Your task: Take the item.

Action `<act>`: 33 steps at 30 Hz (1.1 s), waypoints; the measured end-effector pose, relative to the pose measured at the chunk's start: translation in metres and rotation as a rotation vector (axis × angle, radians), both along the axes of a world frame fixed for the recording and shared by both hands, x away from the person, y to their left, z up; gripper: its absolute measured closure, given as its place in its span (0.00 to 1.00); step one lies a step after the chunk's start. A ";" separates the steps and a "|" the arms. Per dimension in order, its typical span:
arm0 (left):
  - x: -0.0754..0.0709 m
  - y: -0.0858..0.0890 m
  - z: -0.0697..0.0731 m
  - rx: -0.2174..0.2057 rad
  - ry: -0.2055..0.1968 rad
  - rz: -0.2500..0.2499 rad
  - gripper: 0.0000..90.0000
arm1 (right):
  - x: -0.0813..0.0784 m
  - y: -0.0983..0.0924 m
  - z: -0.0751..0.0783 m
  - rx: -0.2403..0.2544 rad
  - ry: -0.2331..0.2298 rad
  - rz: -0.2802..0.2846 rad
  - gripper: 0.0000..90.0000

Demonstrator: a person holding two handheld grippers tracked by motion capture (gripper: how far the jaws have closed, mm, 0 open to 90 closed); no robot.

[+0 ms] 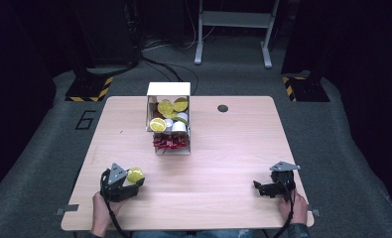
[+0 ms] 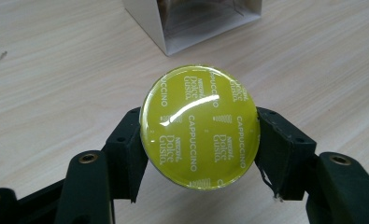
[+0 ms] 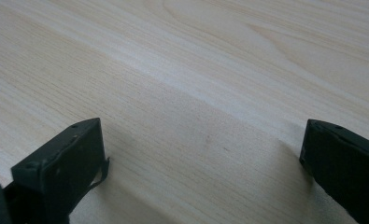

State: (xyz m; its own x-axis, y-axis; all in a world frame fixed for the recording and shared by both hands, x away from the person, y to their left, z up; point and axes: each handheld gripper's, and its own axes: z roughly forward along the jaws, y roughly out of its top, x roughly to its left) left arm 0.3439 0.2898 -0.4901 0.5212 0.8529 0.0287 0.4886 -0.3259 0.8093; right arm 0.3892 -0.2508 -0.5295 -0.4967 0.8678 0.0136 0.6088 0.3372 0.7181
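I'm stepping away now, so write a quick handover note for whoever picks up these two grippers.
Left gripper: shut on a yellow-green cappuccino capsule, held near the table's front left edge.
Right gripper: open, holding nothing, at the front right.
White box: mid-table, far side, holding more capsules, some yellow-green, some white, with red items at its near end.
Done: one capsule is in hand, outside the box.
Left: probably placing it; whether it goes into the box or comes from it is unclear.

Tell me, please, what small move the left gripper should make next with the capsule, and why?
Probably carry it forward toward the box. The left gripper is shut on the yellow capsule near the table's front edge, while the box with like capsules sits farther back. The right gripper is open and holds nothing.
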 end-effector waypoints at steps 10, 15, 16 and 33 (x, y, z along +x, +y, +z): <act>0.012 0.010 0.023 -0.013 -0.035 0.016 0.44 | 0.000 0.000 0.000 0.000 0.000 0.001 0.00; 0.017 0.012 0.033 -0.032 -0.038 0.012 0.44 | 0.000 0.000 0.000 0.000 0.001 0.000 0.00; 0.018 0.013 0.036 -0.029 -0.038 0.008 0.44 | 0.000 0.000 0.000 -0.001 0.001 0.001 0.00; 0.036 0.012 0.072 -0.021 -0.068 -0.022 0.44 | 0.001 0.000 0.000 -0.010 0.002 -0.003 0.00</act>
State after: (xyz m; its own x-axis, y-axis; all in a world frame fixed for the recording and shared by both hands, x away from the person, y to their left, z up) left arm 0.3804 0.3022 -0.4178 0.5377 0.8419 0.0467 0.4251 -0.3184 0.8473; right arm 0.3898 -0.2507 -0.5296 -0.4940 0.8694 0.0055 0.6110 0.3427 0.7136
